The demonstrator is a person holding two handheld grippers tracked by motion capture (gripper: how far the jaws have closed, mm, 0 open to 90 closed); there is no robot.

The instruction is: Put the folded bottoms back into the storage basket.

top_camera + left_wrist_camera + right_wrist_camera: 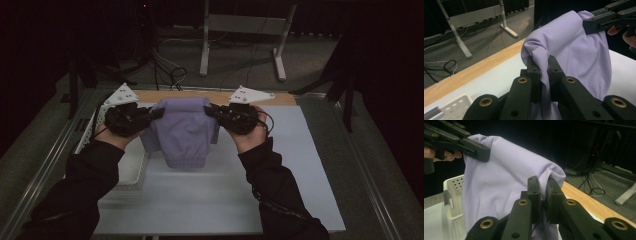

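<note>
Both grippers hold a lilac garment [182,131] up over the far middle of the white table [300,165], just right of the white basket [131,167]. Left gripper [543,65] jaws pinched on one top corner, right gripper [543,186] pinched on the other. Cloth hangs between, hem lowest. Risk: thin bite at each corner, pulling apart too hard could slip the fabric out one side, garment swings and drops

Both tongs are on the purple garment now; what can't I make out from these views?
- High view: the basket interior near the left tongs, covered by the forearm and the purple garment.
- High view: garment type, since it hangs bunched.
- Left and right gripper views: the garment's lower hem, cut off behind the right tongs linkage.
- Room background: too dark.
</note>
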